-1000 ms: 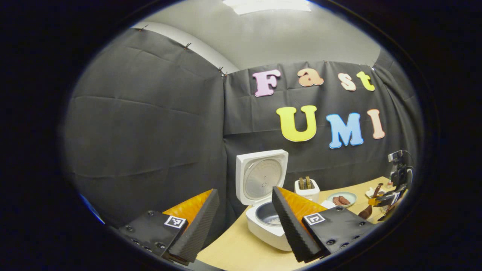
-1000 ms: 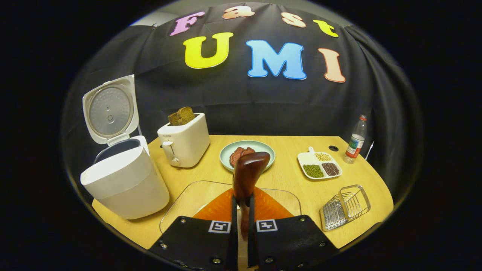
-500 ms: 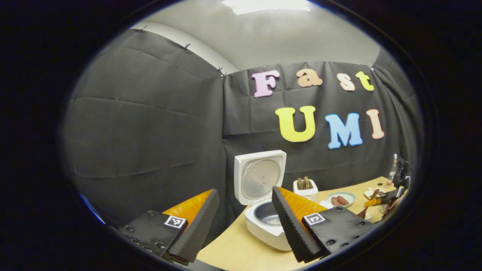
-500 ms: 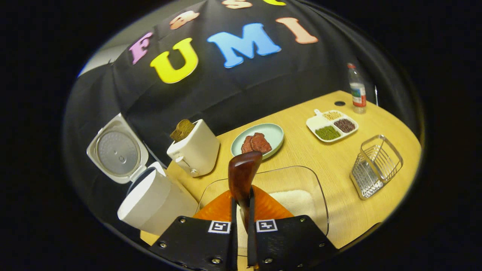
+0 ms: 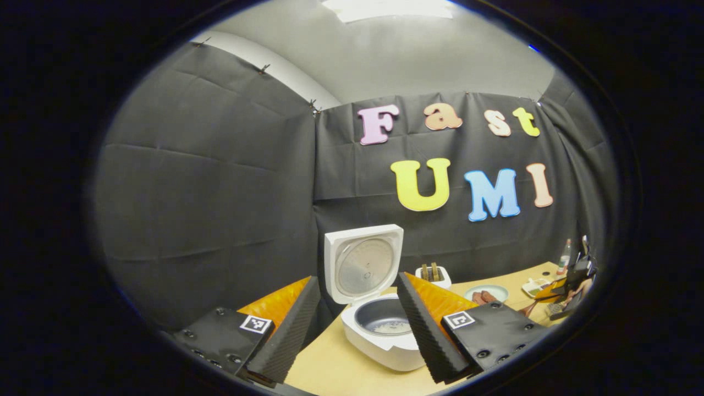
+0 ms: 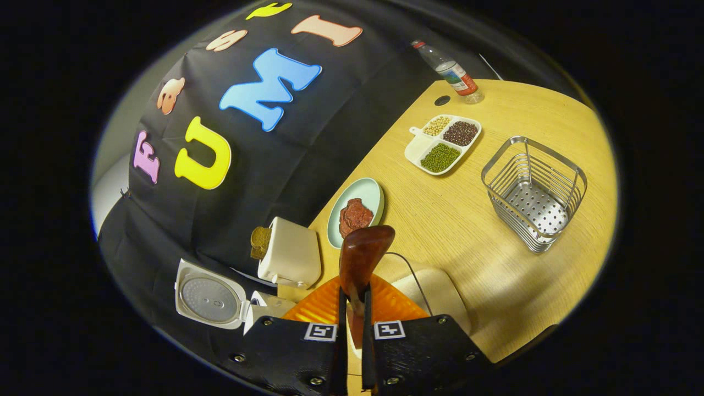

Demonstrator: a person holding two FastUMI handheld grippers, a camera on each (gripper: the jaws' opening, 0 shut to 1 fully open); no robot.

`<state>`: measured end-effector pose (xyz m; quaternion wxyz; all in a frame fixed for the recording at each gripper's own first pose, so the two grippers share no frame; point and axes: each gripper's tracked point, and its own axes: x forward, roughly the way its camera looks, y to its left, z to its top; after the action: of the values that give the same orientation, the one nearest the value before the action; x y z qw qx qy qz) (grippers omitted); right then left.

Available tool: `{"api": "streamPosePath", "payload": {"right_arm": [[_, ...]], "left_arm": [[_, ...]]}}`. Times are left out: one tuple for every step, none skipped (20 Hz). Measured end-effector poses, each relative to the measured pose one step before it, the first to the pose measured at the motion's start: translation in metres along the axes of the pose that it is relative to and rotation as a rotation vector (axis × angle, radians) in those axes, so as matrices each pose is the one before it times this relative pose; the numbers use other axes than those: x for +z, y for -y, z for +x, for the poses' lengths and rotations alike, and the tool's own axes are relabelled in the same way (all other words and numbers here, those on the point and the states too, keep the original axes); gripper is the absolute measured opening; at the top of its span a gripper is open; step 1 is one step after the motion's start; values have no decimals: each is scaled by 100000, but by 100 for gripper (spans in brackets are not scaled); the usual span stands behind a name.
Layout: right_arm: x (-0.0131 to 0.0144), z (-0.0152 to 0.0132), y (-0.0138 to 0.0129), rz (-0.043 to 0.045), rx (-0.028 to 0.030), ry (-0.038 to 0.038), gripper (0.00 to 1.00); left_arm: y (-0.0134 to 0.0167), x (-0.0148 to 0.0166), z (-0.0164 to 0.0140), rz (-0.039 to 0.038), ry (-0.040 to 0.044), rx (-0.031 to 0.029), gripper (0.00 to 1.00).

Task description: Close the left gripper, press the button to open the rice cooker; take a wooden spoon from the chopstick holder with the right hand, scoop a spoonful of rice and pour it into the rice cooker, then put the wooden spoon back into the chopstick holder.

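The white rice cooker (image 5: 379,344) stands with its lid (image 5: 363,264) up, and a little rice lies in the inner pot (image 5: 385,325). My left gripper (image 5: 357,279) hangs open in front of it, holding nothing. My right gripper (image 6: 352,294) is shut on the handle of the dark wooden spoon (image 6: 363,253), whose bowl juts forward over the glass rice dish (image 6: 432,286). The view is rolled hard, with the cooker's lid (image 6: 209,300) low on the left. The wire chopstick holder (image 6: 533,190) stands on the table to the right, with nothing in it. In the left gripper view the right gripper (image 5: 566,286) shows far off.
On the wooden table (image 6: 495,264) are a white toaster (image 6: 289,256) with bread, a green plate (image 6: 371,192) of meat, a divided dish (image 6: 423,147) of beans and a water bottle (image 6: 451,71). Black cloth walls the back and left.
My right gripper has rolled steeply and pulled back with the spoon still gripped. The left gripper stays open and has drifted a little, so the cooker sits lower and further left in its view.
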<state>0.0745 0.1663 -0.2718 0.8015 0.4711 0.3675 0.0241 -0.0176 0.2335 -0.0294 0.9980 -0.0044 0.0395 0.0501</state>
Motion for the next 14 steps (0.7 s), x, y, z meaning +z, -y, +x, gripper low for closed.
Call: {"api": "streamPosePath", "payload": {"right_arm": [[481, -253, -368, 3916, 2292, -183, 10], [333, -307, -392, 4414, 2198, -508, 11], [421, -252, -440, 4413, 2490, -340, 11], [280, -101, -471, 3810, 2045, -204, 10], [218, -273, -601, 3376, 1742, 195, 10], [60, -135, -691, 2352, 1718, -46, 10], [66, -107, -728, 1878, 1863, -237, 11], [-145, 31, -923, 1469, 1896, -426, 11], [8, 139, -914, 986, 1778, -265, 11], [-186, -105, -839, 431, 1638, -391, 10], [-184, 148, -833, -418, 1441, -330, 10], [-363, 130, -1054, -707, 1289, -486, 10], [-267, 214, -876, -783, 944, 301, 10], [-368, 268, -886, -1282, 1039, 71, 11]], "left_arm": [[265, 149, 33, 482, 327, -427, 98], [195, 66, 25, 188, 238, -285, 98], [327, -6, 82, -319, -4, -279, 100], [218, -11, -27, -743, -6, -308, 100], [126, 29, 12, -562, -21, -116, 99], [83, -55, 13, -348, -26, 62, 99], [-100, -97, 26, -153, 16, 179, 98], [3, -32, 75, -145, -81, 265, 98], [-176, -150, -12, -283, -28, 477, 100], [-198, 14, -42, -381, 47, 508, 100], [-262, -75, -127, -434, 95, 525, 98], [-363, -145, -128, -164, -189, 602, 98], [-407, -222, -236, 99, -80, 756, 100], [-561, 25, -207, 167, -153, 1064, 98]]}}
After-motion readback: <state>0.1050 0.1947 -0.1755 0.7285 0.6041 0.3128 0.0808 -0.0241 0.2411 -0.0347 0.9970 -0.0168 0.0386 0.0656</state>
